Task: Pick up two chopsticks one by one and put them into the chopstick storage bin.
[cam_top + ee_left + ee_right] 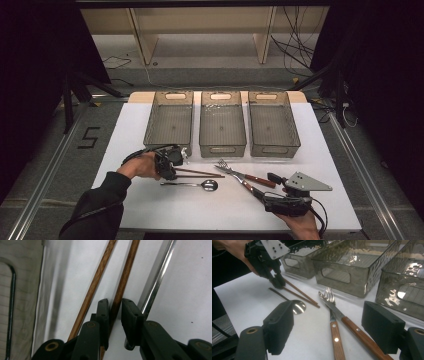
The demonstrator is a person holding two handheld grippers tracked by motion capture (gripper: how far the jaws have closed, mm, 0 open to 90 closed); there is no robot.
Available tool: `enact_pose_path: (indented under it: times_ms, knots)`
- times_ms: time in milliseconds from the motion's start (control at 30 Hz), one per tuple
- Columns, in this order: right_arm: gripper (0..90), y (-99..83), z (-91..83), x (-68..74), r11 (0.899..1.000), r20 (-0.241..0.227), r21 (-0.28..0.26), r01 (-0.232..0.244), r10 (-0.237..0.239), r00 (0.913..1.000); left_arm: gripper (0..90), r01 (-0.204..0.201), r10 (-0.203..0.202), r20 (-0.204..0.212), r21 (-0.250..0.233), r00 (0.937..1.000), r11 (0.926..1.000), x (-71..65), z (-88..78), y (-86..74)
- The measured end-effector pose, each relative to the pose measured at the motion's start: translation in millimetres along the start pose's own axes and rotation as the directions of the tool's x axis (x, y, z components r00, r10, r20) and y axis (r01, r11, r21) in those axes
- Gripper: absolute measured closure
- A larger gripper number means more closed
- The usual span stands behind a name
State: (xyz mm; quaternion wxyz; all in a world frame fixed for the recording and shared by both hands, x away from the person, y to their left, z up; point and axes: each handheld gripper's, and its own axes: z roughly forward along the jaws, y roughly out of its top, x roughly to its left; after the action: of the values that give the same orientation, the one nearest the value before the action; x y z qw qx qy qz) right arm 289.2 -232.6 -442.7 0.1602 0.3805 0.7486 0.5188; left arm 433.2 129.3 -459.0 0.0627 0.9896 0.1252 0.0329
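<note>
**Chopsticks bracketed by the left claw**

Chopsticks (pixel 121 287) are laid on the white table (pixel 150 205), just in front of the leftmost of three clear bins (pixel 169 122). One wooden stick is seen between the jaws of the left gripper (pixel 115 302), which are drawn narrow around it; whether the pads press on it cannot be told. The other stick (pixel 93 285) lies just outside the jaws, and a spoon (pixel 192 184) handle runs just past the other side. Nearer the middle, a fork (pixel 331 315) and a knife (pixel 352 326) with wooden handles are crossed. At the right, the right gripper (pixel 334 335) is held wide open over those handles, with nothing grasped.
</note>
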Motion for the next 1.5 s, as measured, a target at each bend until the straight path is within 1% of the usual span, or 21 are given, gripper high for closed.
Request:
enact_pose_path:
  times_ms: [133,200,267,367,467,500,767,800,900,933,967,1000,1033,1100,1133,1167,1200,1333,1400,1433,1500]
  knots:
    - [26.5,0.0,0.2,-0.2,1.0,-0.001,0.001,-0.001,0.001,1.0,77.3,-0.027,0.027,0.004,0.008,0.9996,0.9996,-0.6,0.2,1.5]
    - [26.5,-0.1,0.6,-0.8,1.0,-0.002,0.001,-0.002,0.002,1.0,78.3,-0.051,0.051,0.01,0.011,0.9987,0.9986,-0.6,0.2,1.7]
    - [26.5,-0.1,0.7,-0.8,1.0,-0.003,0.001,-0.003,0.003,1.0,78.7,-0.057,0.057,0.008,0.009,0.9983,0.9983,-1.0,0.2,1.7]
    - [26.5,-0.2,0.7,-0.5,1.0,-0.003,0.006,-0.002,0.003,1.0,80.0,-0.087,0.086,0.012,0.004,0.9962,0.9962,-0.8,0.1,1.0]
    - [26.6,-0.3,1.2,-0.7,1.0,-0.005,0.009,-0.005,0.005,1.0,82.1,-0.098,0.098,0.012,-0.004,0.9951,0.9951,-2.1,0.3,0.6]
    - [26.5,-0.3,1.3,-0.7,1.0,-0.005,0.01,-0.005,0.006,1.0,82.3,-0.116,0.116,0.01,0.005,0.9932,0.9932,-2.1,-0.1,0.9]
    - [26.6,-0.5,1.8,-0.7,1.0,-0.006,0.015,-0.004,0.004,1.0,83.6,-0.119,0.12,0.012,-0.017,0.9927,0.9927,-2.7,0.2,-1.0]
    - [26.6,-0.5,1.8,-0.8,1.0,-0.006,0.015,-0.005,0.005,1.0,83.8,-0.137,0.137,0.013,-0.007,0.9905,0.9906,-2.3,-0.4,-0.8]
    - [26.5,-0.6,2.0,-0.9,1.0,-0.007,0.016,-0.005,0.005,1.0,83.9,-0.139,0.139,0.008,-0.018,0.9903,0.9902,-3.2,-1.0,-1.6]
    - [26.6,-0.6,2.2,-0.9,1.0,-0.007,0.017,-0.003,0.003,1.0,84.0,-0.144,0.144,0.015,-0.015,0.9894,0.9894,-2.4,-2.1,-2.1]
    - [26.6,-0.6,2.2,-1.0,1.0,-0.006,0.018,-0.004,0.004,1.0,84.1,-0.152,0.152,0.008,-0.012,0.9884,0.9884,-1.9,-2.9,-2.7]
    - [26.6,-0.6,2.2,-1.0,1.0,-0.006,0.018,-0.004,0.004,1.0,84.1,-0.153,0.153,0.001,-0.018,0.9883,0.9881,-1.7,-2.9,-3.5]
    - [26.7,-0.6,2.0,-1.2,1.0,-0.006,0.018,-0.002,0.002,1.0,84.1,-0.142,0.142,0.003,-0.018,0.9899,0.9898,-2.1,-3.4,-4.5]
    - [26.7,-0.7,2.0,-1.4,1.0,-0.005,0.018,-0.002,0.002,1.0,84.2,-0.148,0.148,-0.002,-0.025,0.989,0.9887,-2.6,-4.4,-6.1]
    - [26.7,-0.8,2.1,-1.3,1.0,-0.006,0.019,-0.003,0.004,1.0,84.2,-0.146,0.146,0.002,-0.026,0.9892,0.9889,-3.6,-5.0,-7.0]
    - [26.6,-0.7,2.2,-1.5,1.0,-0.005,0.02,0.001,-0.001,1.0,84.3,-0.154,0.154,-0.01,-0.032,0.9881,0.9876,-4.2,-6.2,-7.7]
    - [26.6,-0.7,2.2,-1.5,1.0,-0.005,0.02,0.001,-0.001,1.0,84.3,-0.151,0.151,-0.01,-0.037,0.9886,0.9879,-4.3,-8.0,-8.3]
    - [26.7,-0.4,1.9,-2.1,1.0,-0.005,0.021,0.0,0.0,1.0,84.3,-0.151,0.15,-0.032,-0.054,0.9882,0.987,-4.8,-15.6,-9.4]
    - [26.7,-0.6,2.4,-1.6,1.0,-0.007,0.021,0.0,0.0,1.0,84.3,-0.155,0.152,-0.048,-0.059,0.9872,0.9862,-6.5,-19.3,-9.7]
    - [26.7,-0.6,2.5,-1.6,1.0,-0.007,0.022,0.001,-0.001,1.0,84.3,-0.164,0.161,-0.05,-0.054,0.9857,0.985,-6.4,-22.4,-9.8]
    - [26.7,-0.7,2.6,-1.5,1.0,-0.007,0.022,0.001,-0.001,1.0,84.3,-0.155,0.15,-0.059,-0.076,0.9868,0.9851,-7.3,-28.4,-11.7]
